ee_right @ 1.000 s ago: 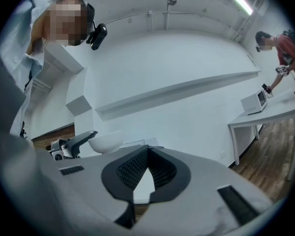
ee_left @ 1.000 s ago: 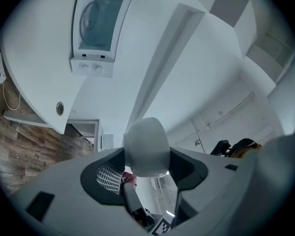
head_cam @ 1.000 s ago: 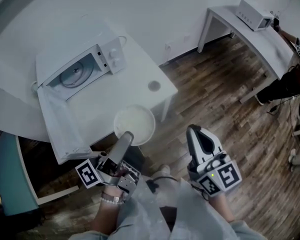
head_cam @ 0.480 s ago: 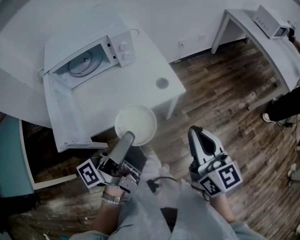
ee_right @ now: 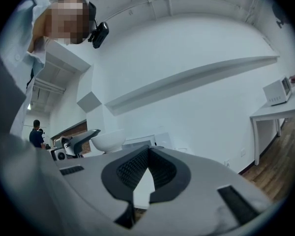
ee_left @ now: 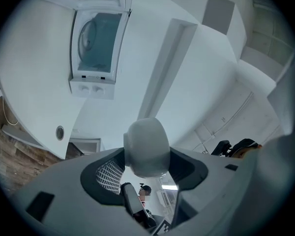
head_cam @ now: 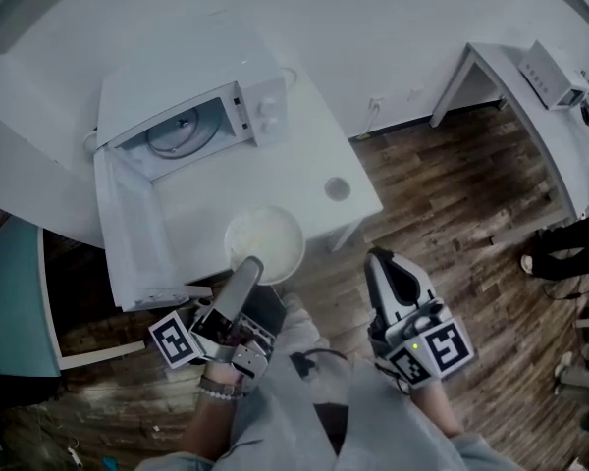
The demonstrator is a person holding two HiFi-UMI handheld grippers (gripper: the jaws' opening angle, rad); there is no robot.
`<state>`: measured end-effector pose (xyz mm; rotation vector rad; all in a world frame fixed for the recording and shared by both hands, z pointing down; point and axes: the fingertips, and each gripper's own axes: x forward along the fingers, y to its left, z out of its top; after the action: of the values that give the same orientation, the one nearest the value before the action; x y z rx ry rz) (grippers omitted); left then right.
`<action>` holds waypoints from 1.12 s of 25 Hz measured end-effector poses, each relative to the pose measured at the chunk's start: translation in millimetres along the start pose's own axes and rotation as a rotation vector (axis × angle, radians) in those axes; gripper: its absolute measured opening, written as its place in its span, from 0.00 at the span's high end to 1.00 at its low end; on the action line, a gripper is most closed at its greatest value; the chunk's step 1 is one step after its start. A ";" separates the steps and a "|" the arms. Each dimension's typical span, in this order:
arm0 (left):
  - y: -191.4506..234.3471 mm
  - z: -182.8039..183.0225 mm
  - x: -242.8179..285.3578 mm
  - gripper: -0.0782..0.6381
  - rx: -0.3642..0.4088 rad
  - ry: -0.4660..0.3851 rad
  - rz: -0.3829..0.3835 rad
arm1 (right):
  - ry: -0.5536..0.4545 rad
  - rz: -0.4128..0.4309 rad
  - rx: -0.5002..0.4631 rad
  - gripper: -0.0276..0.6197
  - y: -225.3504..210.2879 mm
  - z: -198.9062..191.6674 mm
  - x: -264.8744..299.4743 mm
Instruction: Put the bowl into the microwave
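Left gripper [head_cam: 247, 268] clamped on bowl [head_cam: 265, 241] rim, frame centre; right gripper [head_cam: 391, 271] shut, empty. Microwave [head_cam: 191, 126] upper left, door [head_cam: 128, 229] open. Bowl not yet inside; placing remains

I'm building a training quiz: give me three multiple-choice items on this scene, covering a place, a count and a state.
1. Where is the white round bowl? A inside the white microwave oven; B in the left gripper's fingers; C on top of the microwave.
2. How many knobs on the microwave's front? A one; B four; C two.
3. The microwave's door is: A open; B shut; C missing.
B: the fingers clamp its rim. C: two round knobs sit beside the cavity. A: the door stands swung wide.
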<state>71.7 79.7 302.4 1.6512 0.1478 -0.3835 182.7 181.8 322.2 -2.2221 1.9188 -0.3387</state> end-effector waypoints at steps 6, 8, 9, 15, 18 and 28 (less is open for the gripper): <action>9.0 44.2 14.0 0.53 0.010 -0.055 0.005 | 0.021 0.055 -0.021 0.96 -0.5 6.6 50.5; 10.7 56.9 17.5 0.53 0.014 -0.063 0.007 | 0.024 0.067 -0.021 0.96 -0.8 8.9 67.2; 11.6 63.2 19.4 0.53 0.018 -0.064 0.009 | 0.023 0.073 -0.021 0.96 -0.7 10.1 75.8; 15.5 99.9 29.9 0.53 0.029 -0.091 0.011 | 0.022 0.121 -0.021 0.96 6.1 15.3 125.6; 20.2 114.7 30.6 0.53 0.037 -0.095 0.019 | 0.029 0.143 -0.025 0.96 10.8 14.6 146.5; 36.7 150.1 29.5 0.53 0.029 -0.129 0.035 | 0.056 0.200 -0.085 0.96 28.8 4.6 196.4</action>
<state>86.8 -76.3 316.1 1.6500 0.0174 -0.4660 184.0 -16.7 319.5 -2.0669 2.2012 -0.2961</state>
